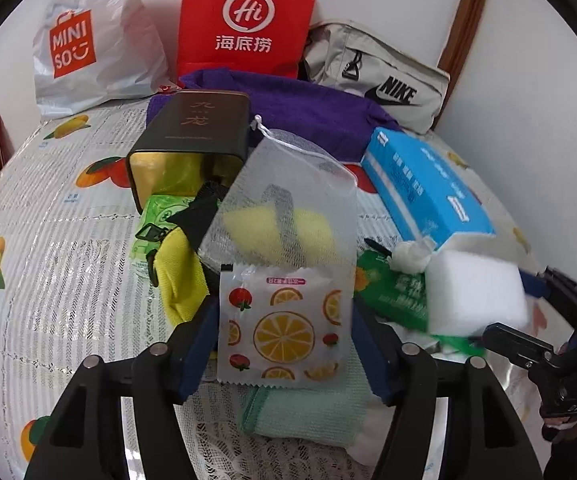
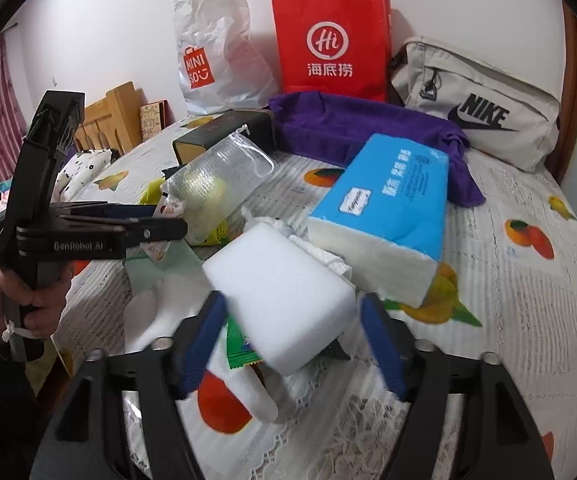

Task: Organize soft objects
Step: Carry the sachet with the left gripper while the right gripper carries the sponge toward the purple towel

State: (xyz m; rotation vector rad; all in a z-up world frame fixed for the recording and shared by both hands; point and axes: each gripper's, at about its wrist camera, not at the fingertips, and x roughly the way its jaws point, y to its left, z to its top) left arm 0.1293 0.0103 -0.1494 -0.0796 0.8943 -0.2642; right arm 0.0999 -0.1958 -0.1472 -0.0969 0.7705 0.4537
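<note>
In the left wrist view my left gripper is open, its blue pads either side of a fruit-printed sachet. Behind the sachet lies a white mesh pouch with a yellow sponge inside. A mint-green cloth lies under the sachet. In the right wrist view my right gripper is open around a white foam sponge, with a gap on each side. The sponge also shows in the left wrist view. My left gripper also shows from the side at the left in the right wrist view.
A blue tissue pack, purple towel, black tin box, yellow pouch and green wipes packet crowd the fruit-print tablecloth. Miniso bag, red Haidilao bag and Nike bag stand against the wall.
</note>
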